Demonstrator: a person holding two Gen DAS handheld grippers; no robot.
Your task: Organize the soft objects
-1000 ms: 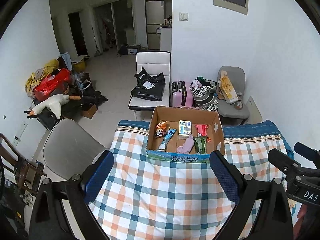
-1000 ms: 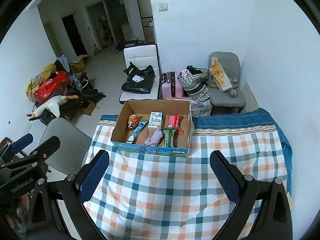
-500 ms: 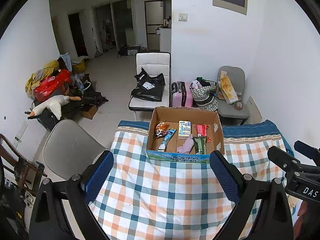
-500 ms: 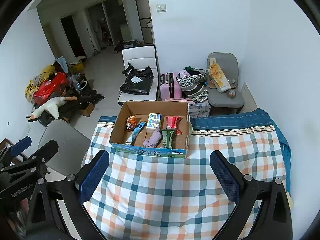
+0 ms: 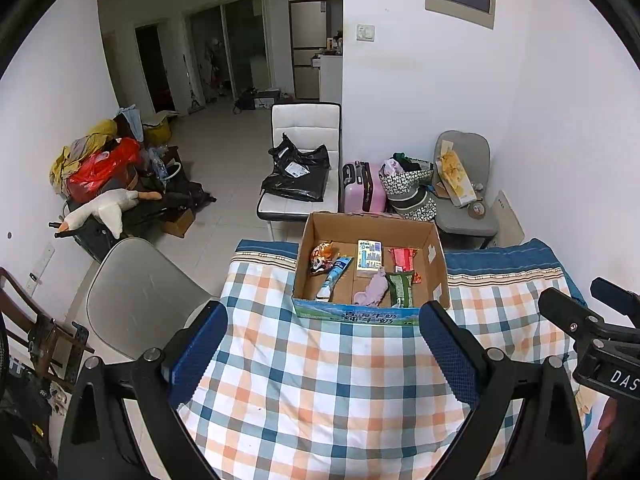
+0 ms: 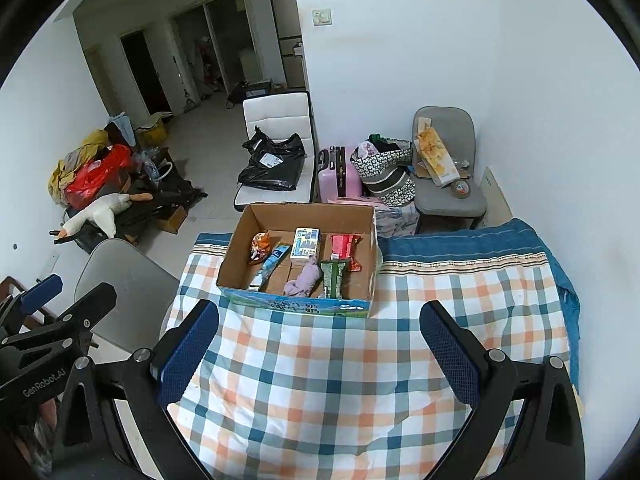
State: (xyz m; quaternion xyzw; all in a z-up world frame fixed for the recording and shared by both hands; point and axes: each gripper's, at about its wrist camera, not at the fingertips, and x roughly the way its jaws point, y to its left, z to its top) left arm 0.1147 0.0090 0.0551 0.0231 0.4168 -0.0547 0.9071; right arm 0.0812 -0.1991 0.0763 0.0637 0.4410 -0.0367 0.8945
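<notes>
Left wrist view: left gripper point(image 5: 322, 354) and right gripper point(image 6: 318, 350), jaws spread and empty, hover before the cardboard box point(image 5: 356, 314); next, reaching in for the purple cloth point(image 5: 374, 290)

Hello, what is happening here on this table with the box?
A person holds two grippers above a table with a checked cloth. The left gripper and the right gripper are both open and hold nothing. Ahead of them stands an open cardboard box with a purple soft cloth and some packets inside. Nothing is picked up yet.
</notes>
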